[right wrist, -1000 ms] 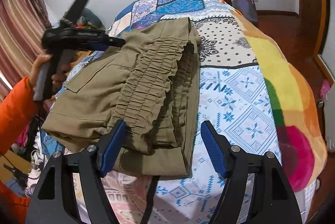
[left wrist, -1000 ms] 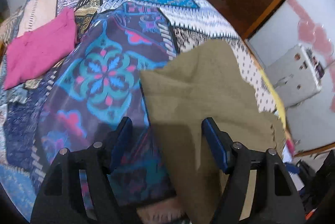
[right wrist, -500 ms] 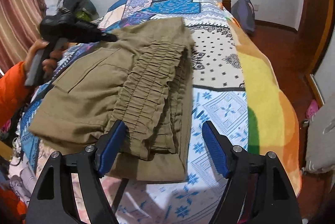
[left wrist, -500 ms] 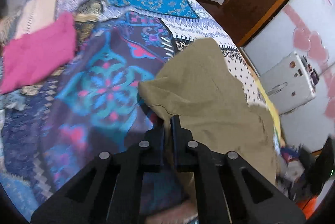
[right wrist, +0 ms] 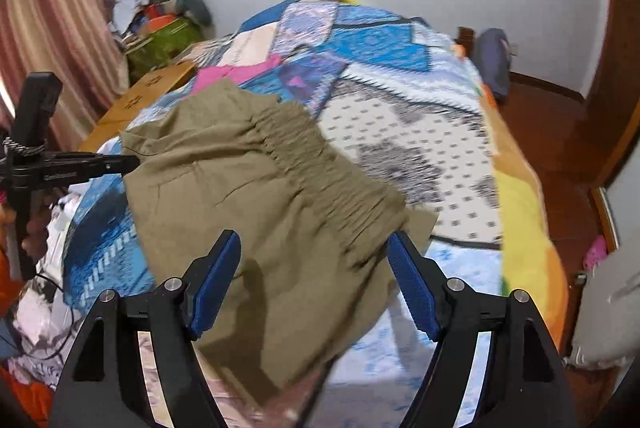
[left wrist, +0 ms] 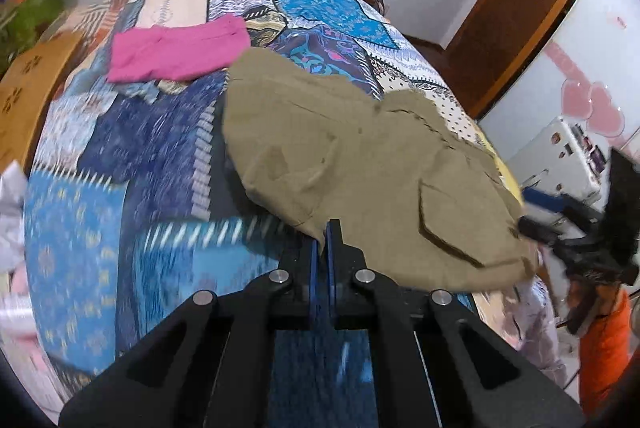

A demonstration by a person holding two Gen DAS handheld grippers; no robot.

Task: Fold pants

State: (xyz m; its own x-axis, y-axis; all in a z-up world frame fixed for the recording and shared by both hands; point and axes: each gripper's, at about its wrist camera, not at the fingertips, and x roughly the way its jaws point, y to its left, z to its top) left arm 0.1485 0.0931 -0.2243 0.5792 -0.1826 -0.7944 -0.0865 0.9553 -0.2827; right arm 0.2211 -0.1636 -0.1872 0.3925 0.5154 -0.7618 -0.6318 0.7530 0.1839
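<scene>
Here the left tongs (left wrist: 323, 228) are pressed fully together, pinching the near edge of the olive pants (left wrist: 360, 164), whose cloth rises off the bed (left wrist: 80, 228) where it is held. The right tongs (right wrist: 314, 260) stand wide apart, their blue pads on either side of the pants' near end, hovering over the cloth and gripping nothing; whether they touch the fabric cannot be told. The pants lie folded across the patchwork bedspread, with the gathered elastic waistband (right wrist: 320, 164) running diagonally from the middle toward the right pad. In the right wrist view the left tongs come in from the left edge, their tip at the pants' far left corner. A pink garment (left wrist: 176, 50) lies further up the bed, just beyond the pants and apart from them. A wooden board (left wrist: 28, 84) sits along the bed's left side, and a white appliance (left wrist: 560, 164) stands on the floor to the right.
</scene>
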